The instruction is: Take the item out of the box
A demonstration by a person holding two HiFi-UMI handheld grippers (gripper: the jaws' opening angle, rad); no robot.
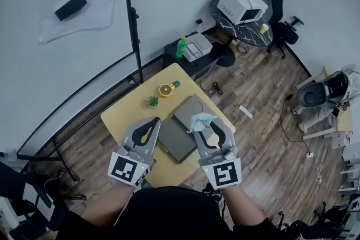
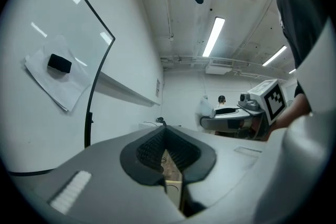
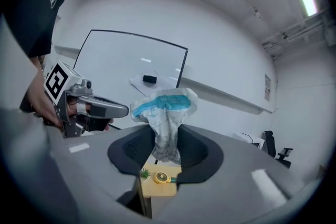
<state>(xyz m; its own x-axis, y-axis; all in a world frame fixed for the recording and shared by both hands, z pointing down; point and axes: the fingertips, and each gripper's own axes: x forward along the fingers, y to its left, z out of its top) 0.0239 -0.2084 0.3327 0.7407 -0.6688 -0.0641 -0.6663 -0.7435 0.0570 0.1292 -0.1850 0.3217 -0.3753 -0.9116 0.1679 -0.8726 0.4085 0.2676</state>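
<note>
Two grippers (image 1: 153, 122) (image 1: 207, 127); one packet (image 1: 201, 120); one box (image 1: 177, 144); one plant (image 1: 153, 101); one table (image 1: 126, 115).

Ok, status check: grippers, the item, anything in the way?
Left gripper shut, empty. Right gripper shut on crumpled white-and-blue packet, held above the flat grey box. Small green plant and yellow round gadget sit beyond the box, clear.

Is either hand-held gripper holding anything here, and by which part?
The right hand-held gripper pinches a crumpled white-and-blue packet by its gathered lower end; the blue-printed top bulges above the jaws. The left hand-held gripper holds nothing.
</note>
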